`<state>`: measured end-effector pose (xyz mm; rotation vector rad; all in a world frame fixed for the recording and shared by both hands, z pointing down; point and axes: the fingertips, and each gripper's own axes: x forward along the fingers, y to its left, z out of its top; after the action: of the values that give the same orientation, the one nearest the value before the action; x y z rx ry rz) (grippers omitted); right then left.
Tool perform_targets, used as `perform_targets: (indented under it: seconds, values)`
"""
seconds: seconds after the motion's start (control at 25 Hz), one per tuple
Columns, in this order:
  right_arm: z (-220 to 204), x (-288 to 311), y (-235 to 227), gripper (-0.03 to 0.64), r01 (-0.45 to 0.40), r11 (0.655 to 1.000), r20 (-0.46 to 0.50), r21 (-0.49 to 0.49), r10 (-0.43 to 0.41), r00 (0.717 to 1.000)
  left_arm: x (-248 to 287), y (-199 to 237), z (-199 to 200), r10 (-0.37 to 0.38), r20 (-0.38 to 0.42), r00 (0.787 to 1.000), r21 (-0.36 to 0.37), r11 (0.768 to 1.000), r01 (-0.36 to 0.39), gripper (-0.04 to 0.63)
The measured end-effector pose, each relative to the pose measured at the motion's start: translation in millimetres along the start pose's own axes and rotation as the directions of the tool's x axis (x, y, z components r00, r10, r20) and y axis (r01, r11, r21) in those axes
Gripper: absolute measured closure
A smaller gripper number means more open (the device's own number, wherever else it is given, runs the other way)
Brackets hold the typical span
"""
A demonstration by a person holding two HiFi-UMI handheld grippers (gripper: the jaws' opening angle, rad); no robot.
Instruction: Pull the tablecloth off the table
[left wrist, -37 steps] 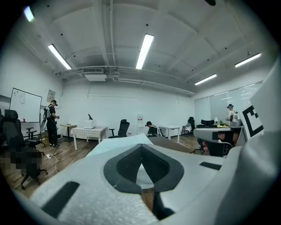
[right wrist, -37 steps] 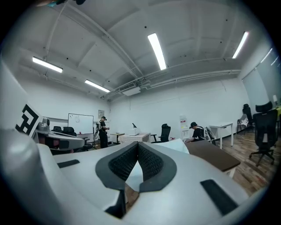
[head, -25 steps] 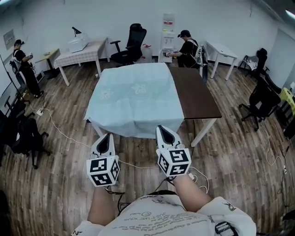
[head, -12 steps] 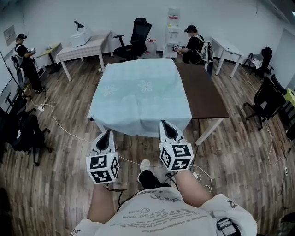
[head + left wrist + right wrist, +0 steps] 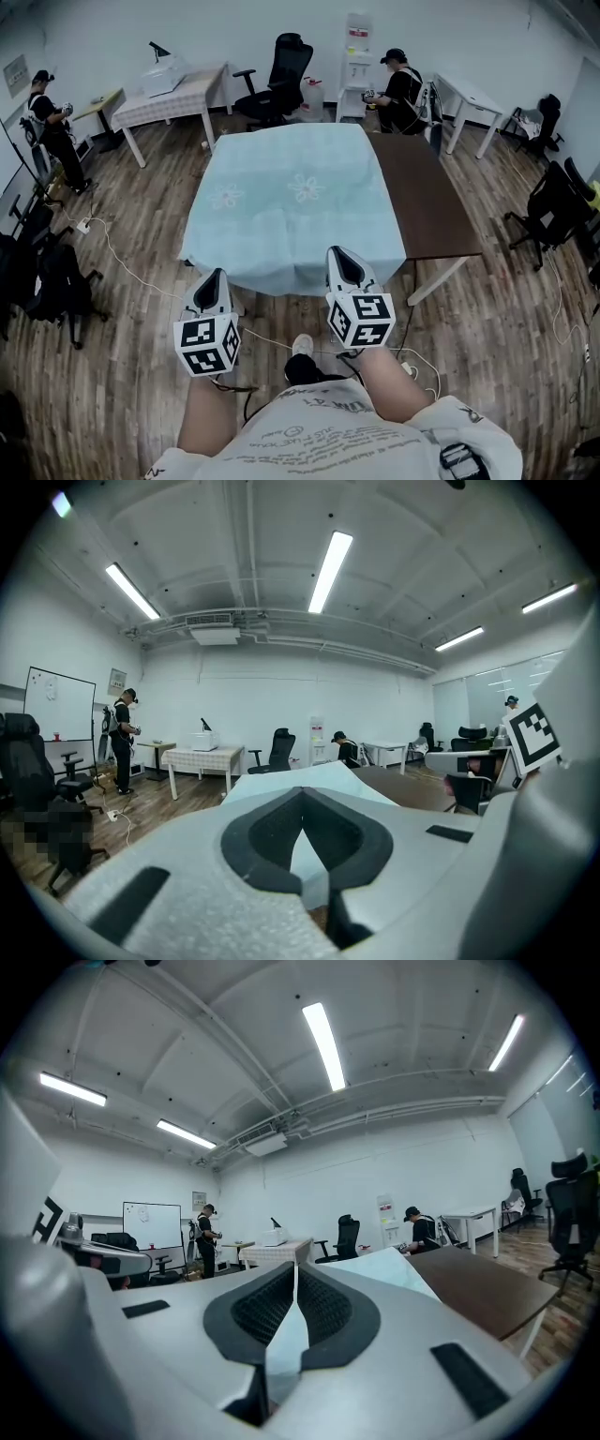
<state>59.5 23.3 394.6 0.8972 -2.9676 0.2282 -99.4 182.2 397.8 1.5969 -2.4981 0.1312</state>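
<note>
I am holding 2 tools, left gripper (image 5: 214,277) and right gripper (image 5: 339,255), both clenched on nothing, hovering just off the table's (image 5: 424,208) near edge, light-blue tablecloth (image 5: 291,202) lying spread over the table's left part

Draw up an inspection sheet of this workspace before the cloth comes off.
Surface: table, dark top bare along its right side.
Job's things: light blue tablecloth lies flat over the rest, near edge hanging.
Clutter: nothing seen on the cloth.
Grippers: left gripper and right gripper both shut, empty, held before the cloth's near edge.
Cables: white cable across the floor at left.
Surroundings: office chair, second table, person at the back, standing person at left.
</note>
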Motion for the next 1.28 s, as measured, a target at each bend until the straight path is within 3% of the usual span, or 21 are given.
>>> perform_targets:
  seconds: [0.84,1.28]
  values:
    - [17,193,-117,0.601,0.133,0.991,-0.028,0.015,-0.132,0.991,252,17,54,-0.112,-0.054,0.992,0.063,0.991,0.115,0.581]
    - [26,258,-149,0.601,0.152,0.988,-0.030,0.013,-0.151,0.988,327,35,68,-0.115,-0.069,0.991,0.086,0.989,0.121,0.581]
